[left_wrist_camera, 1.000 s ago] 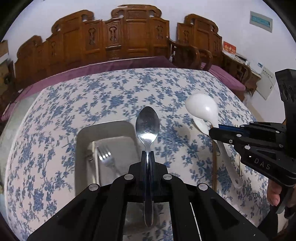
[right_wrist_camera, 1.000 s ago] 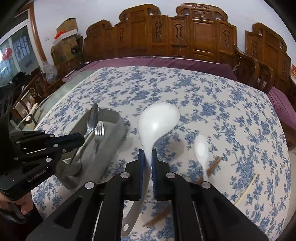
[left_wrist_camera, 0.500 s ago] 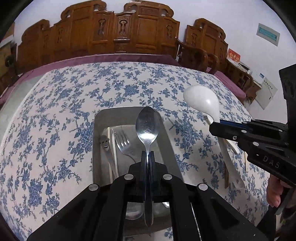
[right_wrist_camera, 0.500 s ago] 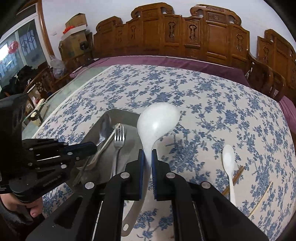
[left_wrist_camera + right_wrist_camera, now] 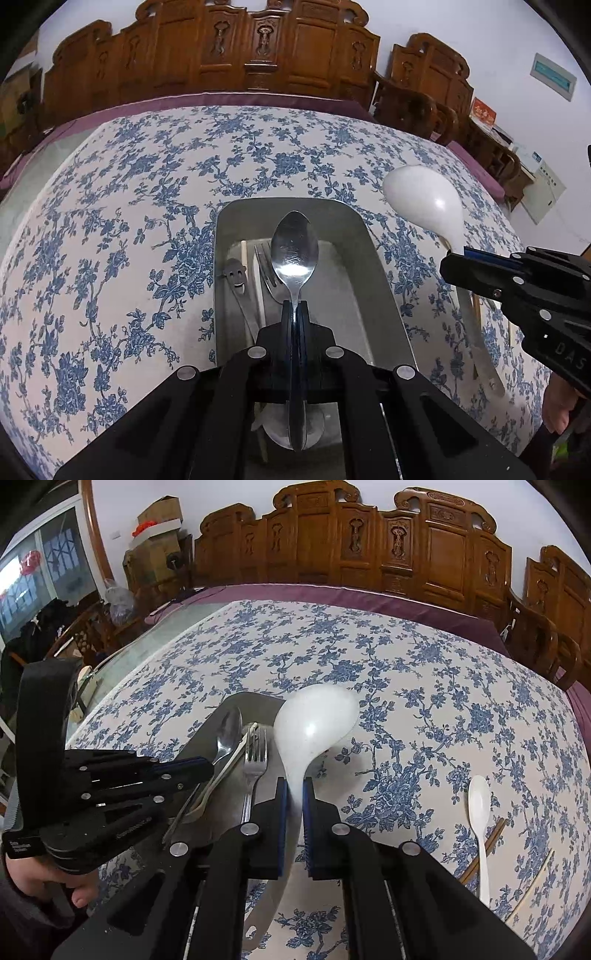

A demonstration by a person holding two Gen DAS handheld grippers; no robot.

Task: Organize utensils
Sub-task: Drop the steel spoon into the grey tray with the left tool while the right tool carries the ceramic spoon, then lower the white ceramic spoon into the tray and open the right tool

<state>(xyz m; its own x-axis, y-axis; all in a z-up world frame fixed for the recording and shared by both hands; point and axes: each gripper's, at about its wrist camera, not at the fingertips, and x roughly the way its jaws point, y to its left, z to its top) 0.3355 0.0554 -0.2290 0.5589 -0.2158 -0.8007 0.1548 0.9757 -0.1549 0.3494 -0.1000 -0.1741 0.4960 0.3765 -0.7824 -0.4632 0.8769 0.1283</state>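
Observation:
My left gripper [image 5: 294,306] is shut on a metal spoon [image 5: 294,247], bowl forward, held above the steel tray [image 5: 373,258]. In the right wrist view the same gripper [image 5: 207,766] and metal spoon [image 5: 229,731] hang over the tray's [image 5: 251,699] left part. A fork [image 5: 265,269] [image 5: 255,755], a pale chopstick [image 5: 244,254] and a small smiley-faced utensil [image 5: 236,275] lie in the tray. My right gripper [image 5: 294,786] [image 5: 456,258] is shut on the handle of a white ladle [image 5: 316,725] [image 5: 424,201], held over the tray's right edge.
A small white spoon [image 5: 480,805] and brown chopsticks [image 5: 495,830] lie on the blue floral tablecloth [image 5: 406,686] to the right of the tray. Carved wooden chairs [image 5: 258,48] line the far side. A person's hand [image 5: 44,875] grips the left tool.
Both grippers moved left over the table, so the tray now sits under the metal spoon and beside the ladle. The left gripper also sank a little. Both grips stayed shut.

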